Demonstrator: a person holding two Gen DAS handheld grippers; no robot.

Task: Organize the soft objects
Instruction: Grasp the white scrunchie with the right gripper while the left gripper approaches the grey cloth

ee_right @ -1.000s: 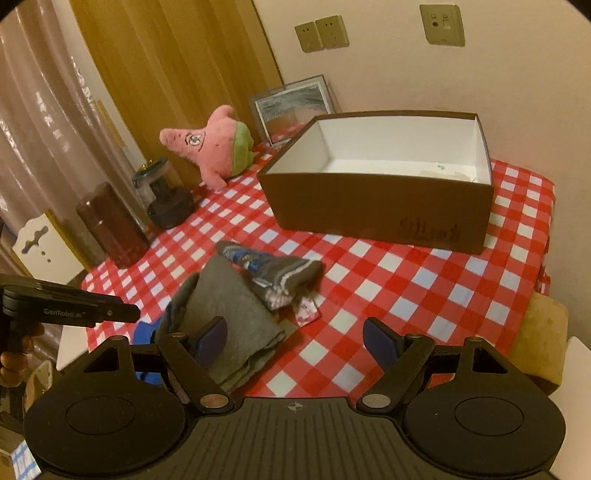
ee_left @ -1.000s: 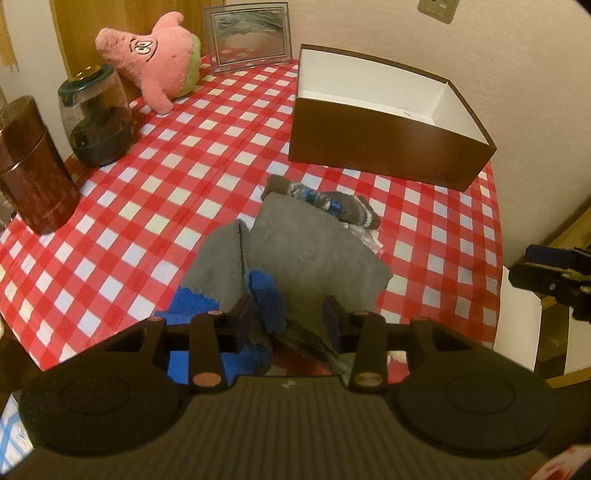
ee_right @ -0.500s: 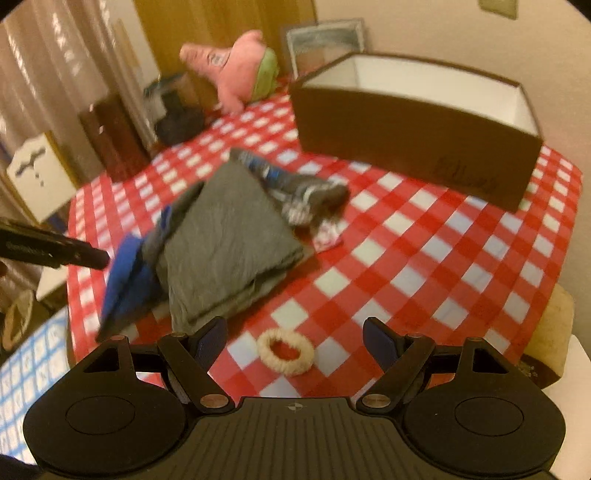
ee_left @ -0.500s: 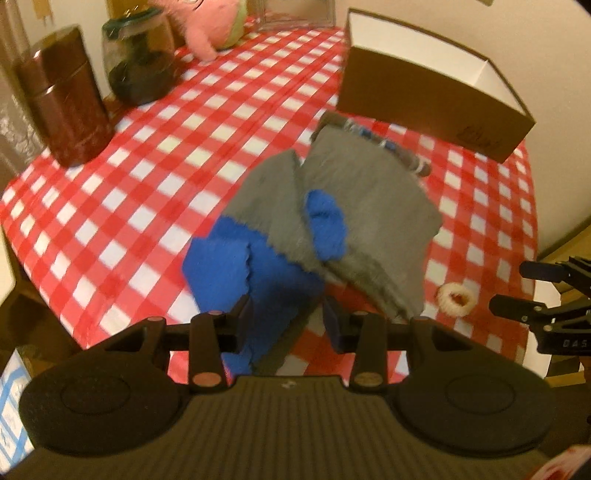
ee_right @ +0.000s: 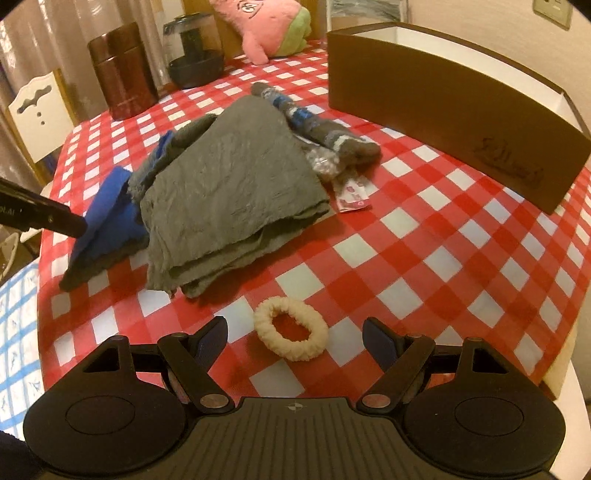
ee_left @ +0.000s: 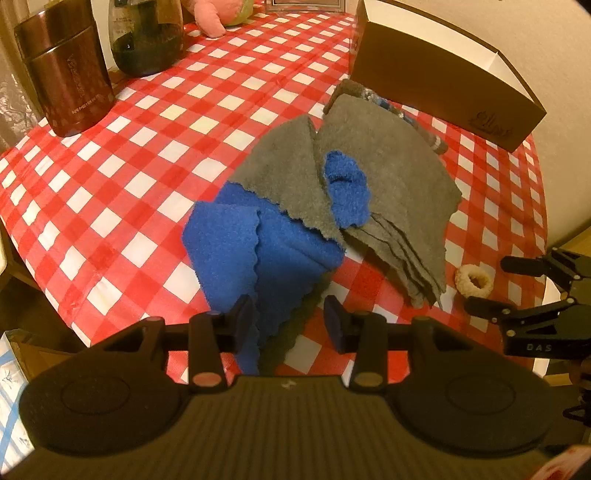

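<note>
Left gripper (ee_left: 290, 319) hangs over the near corner of the blue cloth (ee_left: 258, 247), jaws partly apart; the cloth's tip lies between them, left pad seems to brush it, no squeeze seen, nothing held. Right gripper (ee_right: 295, 336) has its jaws spread wide either side of the cream scrunchie (ee_right: 291, 334), pads clear of it, holding nothing.

Soft pile sits mid-table on the red-and-white checked tablecloth (ee_right: 424, 258). Folded grey cloth (ee_right: 229, 188) lies on top, overlapping the blue cloth, which pokes out on the left side in the right wrist view. A small blue fuzzy sock (ee_left: 347, 192) rests on the grey cloth. A grey striped sock (ee_right: 314, 125) lies along the far edge of the grey cloth, partly on a crumpled clear wrapper (ee_right: 325, 162), with a small pink-printed packet (ee_right: 352, 195) just beside that. Scrunchie sits alone, near the grey cloth's front corner, not touching it.

Brown open box (ee_right: 443, 107), white inside, stands behind the pile toward the wall, near the striped sock but apart. At the far left: brown canister (ee_right: 123, 86), glass jar (ee_right: 194, 51) with dark contents beside it, pink plush toy (ee_right: 269, 26) behind. A picture frame (ee_right: 369, 13) leans against the wall. White chair back (ee_right: 37, 114) past the table's left edge.
</note>
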